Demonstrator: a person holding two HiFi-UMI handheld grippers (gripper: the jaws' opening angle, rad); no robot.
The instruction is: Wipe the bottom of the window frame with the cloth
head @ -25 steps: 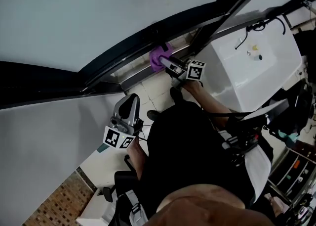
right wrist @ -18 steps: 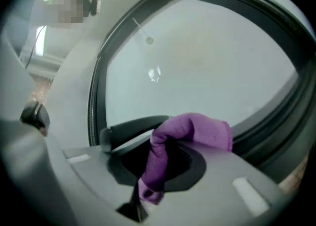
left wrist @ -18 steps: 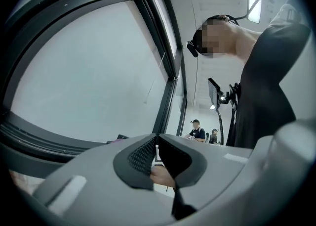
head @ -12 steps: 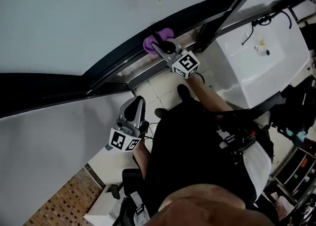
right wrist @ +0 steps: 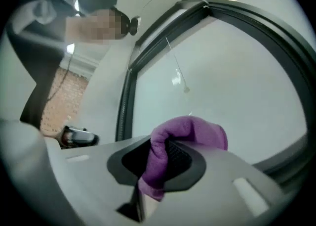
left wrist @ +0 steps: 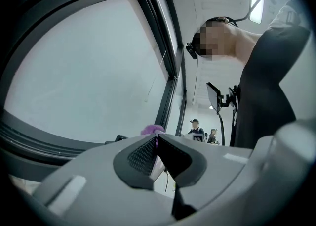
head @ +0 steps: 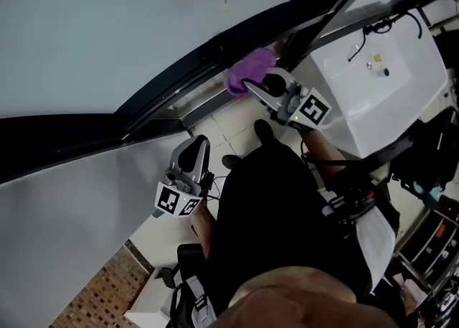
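Note:
A purple cloth [head: 249, 69] is pinched in my right gripper [head: 252, 87], whose jaws are shut on it. In the right gripper view the cloth [right wrist: 183, 135] folds over the jaw tips in front of the glass. From the head view it sits at the dark bottom rail of the window frame [head: 188, 79], close to a dark upright post [head: 315, 11]. My left gripper [head: 195, 148] is held lower, apart from the frame, pointing up toward it. Its jaws are shut with nothing between them [left wrist: 156, 143], and the cloth [left wrist: 150, 130] shows small beyond them.
A white cabinet [head: 373, 82] with cables on top stands right of the right gripper. Pale floor tiles [head: 226, 129] lie below the frame. A grey wall panel [head: 79, 204] fills the left, with a brick-patterned floor [head: 93, 291] at the bottom left. The person's dark clothing [head: 287, 233] fills the lower middle.
My right gripper has moved rightward along the frame with the cloth, toward the upright post. The left gripper has stayed where it was.

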